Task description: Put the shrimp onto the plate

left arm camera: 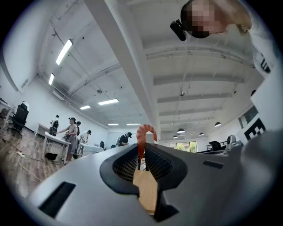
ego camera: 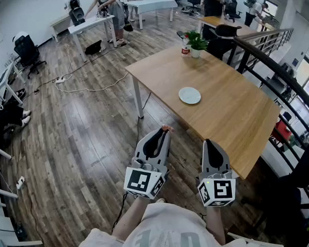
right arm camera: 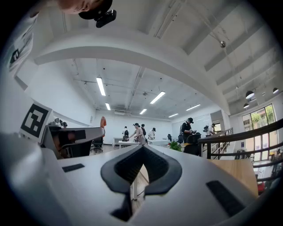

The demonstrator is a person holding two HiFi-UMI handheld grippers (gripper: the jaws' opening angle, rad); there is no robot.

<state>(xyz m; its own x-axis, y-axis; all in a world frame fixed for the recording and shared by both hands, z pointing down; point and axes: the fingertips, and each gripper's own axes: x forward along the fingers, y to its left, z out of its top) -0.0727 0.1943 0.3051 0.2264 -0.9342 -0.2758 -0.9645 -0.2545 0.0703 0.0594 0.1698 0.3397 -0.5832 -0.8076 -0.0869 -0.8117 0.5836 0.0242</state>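
An orange shrimp [left arm camera: 144, 136] sticks up from between the tips of my left gripper [left arm camera: 141, 154], which is shut on it. In the head view the shrimp [ego camera: 166, 128] shows as a small orange tip at the end of the left gripper [ego camera: 164, 132], held over the floor short of the table's near edge. The white plate [ego camera: 189, 95] lies bare near the middle of the wooden table [ego camera: 233, 114], well ahead of both grippers. My right gripper [ego camera: 208, 142] hangs beside the left one, its jaws together with nothing between them [right arm camera: 142, 149]. The right gripper view also catches the shrimp [right arm camera: 103, 122] at its left.
A potted plant [ego camera: 196, 41] and a red can [ego camera: 185, 50] stand at the table's far corner. A dark railing [ego camera: 284, 78] runs along the right side. People work at white tables [ego camera: 91, 25] far back; cables [ego camera: 82, 86] lie on the wood floor.
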